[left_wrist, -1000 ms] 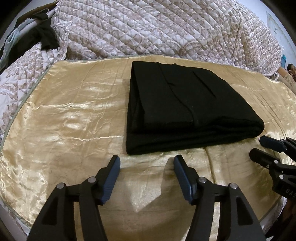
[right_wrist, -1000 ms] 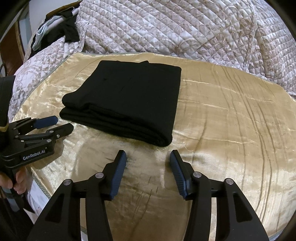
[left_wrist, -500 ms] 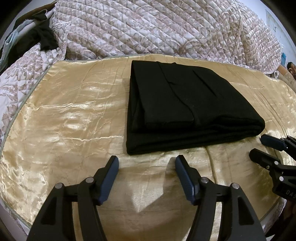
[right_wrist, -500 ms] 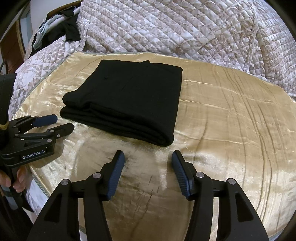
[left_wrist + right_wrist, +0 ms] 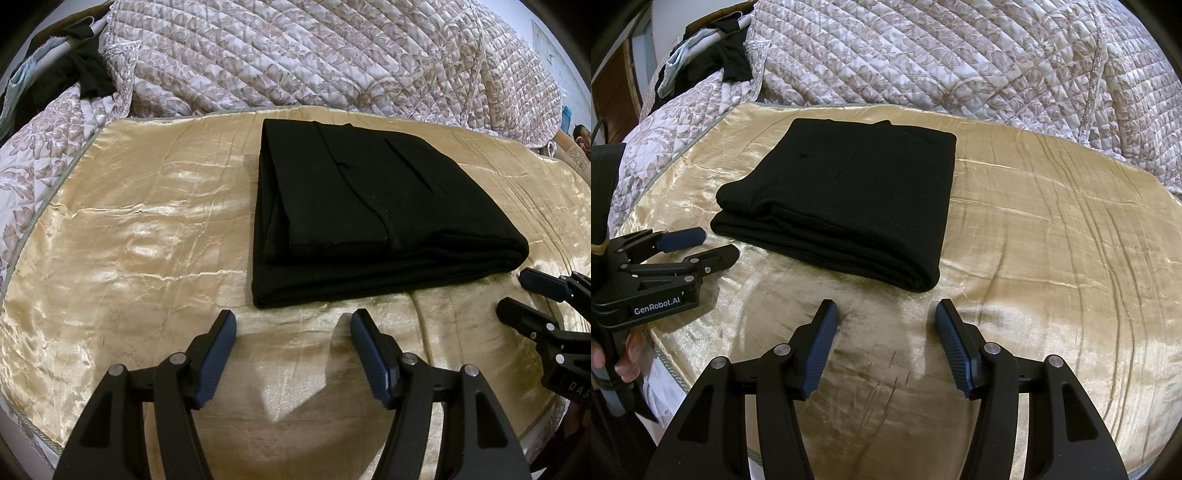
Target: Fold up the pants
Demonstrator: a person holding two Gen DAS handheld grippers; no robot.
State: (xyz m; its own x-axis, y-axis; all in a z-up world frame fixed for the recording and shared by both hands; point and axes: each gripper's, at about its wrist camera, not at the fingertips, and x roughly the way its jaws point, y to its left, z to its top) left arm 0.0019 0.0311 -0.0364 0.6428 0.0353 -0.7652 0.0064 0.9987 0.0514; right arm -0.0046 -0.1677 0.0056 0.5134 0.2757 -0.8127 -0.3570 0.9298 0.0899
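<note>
The black pants (image 5: 369, 221) lie folded into a thick rectangle on the gold satin cover (image 5: 147, 240), in the middle of both views (image 5: 849, 206). My left gripper (image 5: 292, 315) hovers open just short of the pants' near edge, with nothing between its fingers. My right gripper (image 5: 885, 303) stands open near the fold's near right corner, also empty. Each gripper shows in the other's view: the right one (image 5: 513, 291) by the pants' right corner, the left one (image 5: 718, 243) by the left corner. Neither touches the cloth.
A quilted floral bedspread (image 5: 332, 55) is bunched behind the gold cover (image 5: 1052, 240). Dark and pale clothes (image 5: 731, 55) lie heaped at the far left. A hand (image 5: 626, 358) grips the left gripper's handle. The bed's edge runs just below the grippers.
The jaws of both grippers have spread a little wider. The pants and both hands have stayed where they were.
</note>
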